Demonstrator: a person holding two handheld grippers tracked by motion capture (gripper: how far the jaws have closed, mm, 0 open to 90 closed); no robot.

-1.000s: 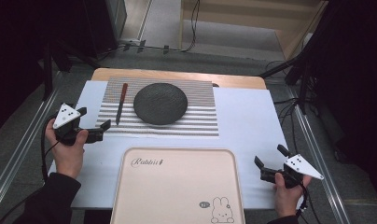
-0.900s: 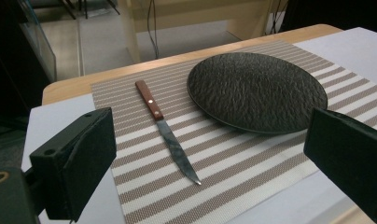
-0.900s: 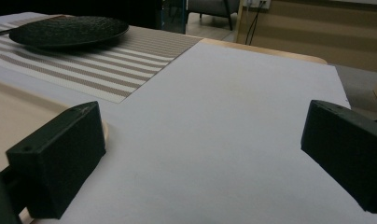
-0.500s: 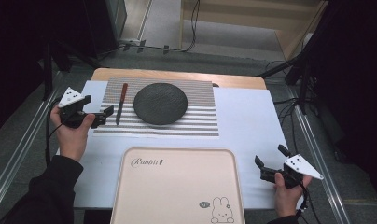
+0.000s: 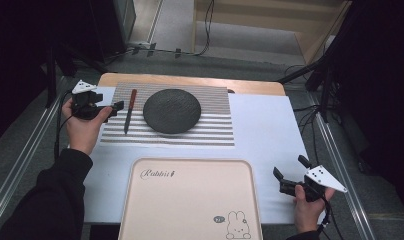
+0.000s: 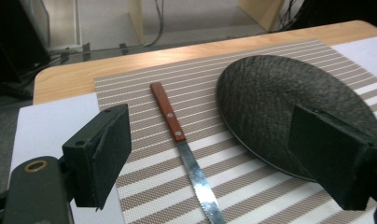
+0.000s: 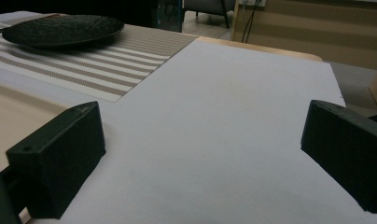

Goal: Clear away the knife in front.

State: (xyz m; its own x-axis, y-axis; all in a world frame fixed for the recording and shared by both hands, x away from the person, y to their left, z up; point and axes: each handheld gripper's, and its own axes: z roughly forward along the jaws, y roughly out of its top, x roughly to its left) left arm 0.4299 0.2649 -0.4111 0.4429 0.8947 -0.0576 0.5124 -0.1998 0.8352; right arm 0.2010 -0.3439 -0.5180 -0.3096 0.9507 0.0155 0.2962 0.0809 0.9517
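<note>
Left tongs (image 5: 114,107): held in the left hand (image 5: 82,131) at the left edge of the mat (image 5: 210,131), pointing at the knife (image 5: 130,110); spread, with nothing between the jaws, which have just been closing a little.
Left tongs, own view (image 6: 233,163): the knife lies in the gap between the jaws but farther off, untouched; the right jaw covers part of the plate's near rim.
Knife: flat on the mat just left of the plate (image 5: 171,110), red-brown handle toward the far side, blade toward the person; in the left gripper view (image 6: 177,135) the blade tip is cut off by the bottom edge.
Plate: dark, round, on the middle of the mat; its right side runs out of the left gripper view (image 6: 289,102).
Right tongs (image 5: 285,177): low at the right near corner of the white sheet (image 5: 265,130), beside the tray (image 5: 190,200); spread, holding nothing.
Right tongs, own view (image 7: 200,158): bare sheet between the jaws; the plate (image 7: 60,30) shows far off at top left, partly cut off.
Tray: beige, near edge of the surface (image 5: 190,80); its near side is cut off in the high view.
Hard to make out: the room beyond the surface is dark.
</note>
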